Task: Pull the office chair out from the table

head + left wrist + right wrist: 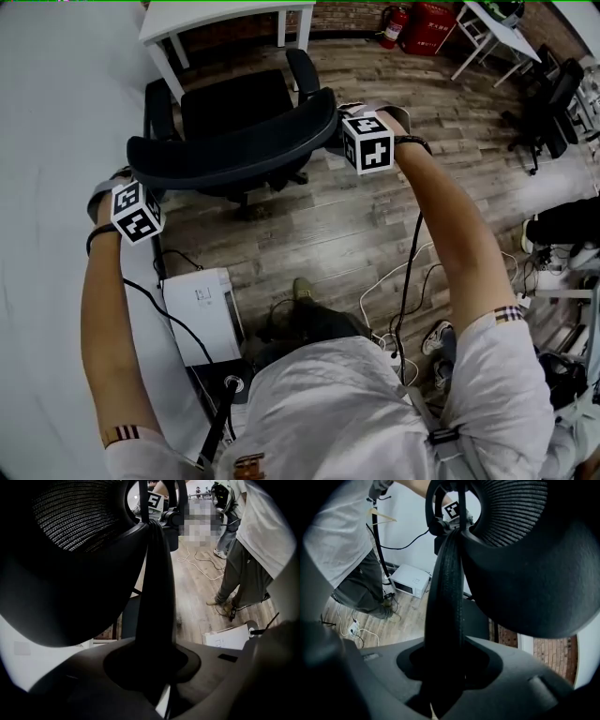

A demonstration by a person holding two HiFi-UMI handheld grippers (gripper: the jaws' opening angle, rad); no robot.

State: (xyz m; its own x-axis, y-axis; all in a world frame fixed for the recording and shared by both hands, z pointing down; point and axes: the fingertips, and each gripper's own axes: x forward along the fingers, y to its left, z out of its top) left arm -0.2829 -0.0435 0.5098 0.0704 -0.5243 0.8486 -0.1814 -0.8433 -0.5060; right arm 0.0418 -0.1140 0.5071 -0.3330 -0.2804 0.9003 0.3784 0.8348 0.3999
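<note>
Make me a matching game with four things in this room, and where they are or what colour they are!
Things:
1 office chair
2 fire extinguisher
3 table
4 white box

Clues:
A red, by the brick wall
B on the floor, near the person's shoe
C black, with two armrests
D white top, beyond the chair

Pairs: 1-C, 2-A, 3-D, 4-B

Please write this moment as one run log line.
left gripper: shut on chair back | right gripper: shut on chair back | chair: in front of table
</note>
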